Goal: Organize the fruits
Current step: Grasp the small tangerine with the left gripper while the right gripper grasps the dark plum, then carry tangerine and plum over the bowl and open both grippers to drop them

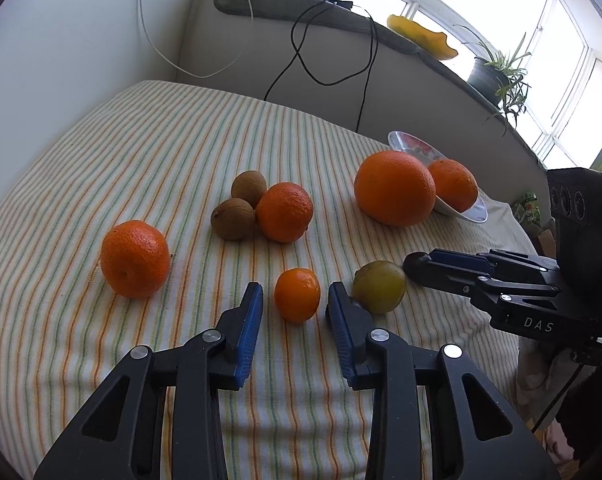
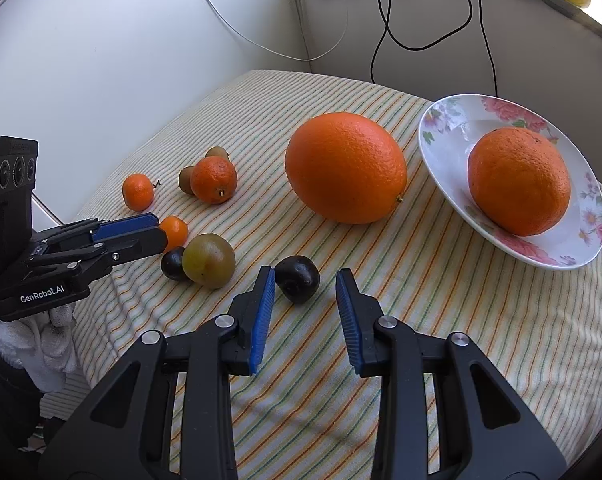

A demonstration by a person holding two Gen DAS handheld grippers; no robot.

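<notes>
item: fruit sorting, striped-cloth desk (image 2: 441, 340). left gripper (image 1: 295, 294): fingers narrow, flanking a small tangerine (image 1: 297, 295) at lower centre of the left wrist view, pads apparently not yet pressing. right gripper (image 2: 306, 280): fingers narrow, a dark plum (image 2: 297, 279) just beyond the tips at lower centre of the right wrist view, near the left pad, not gripped. floral plate (image 2: 445, 128), right of frame, holds one orange (image 2: 519, 182); a large orange (image 2: 346, 168) lies beside it. advice: centre each fruit between the pads, close gently to avoid bruising or rolling, lift clear of the green plum (image 2: 208, 260).
</notes>
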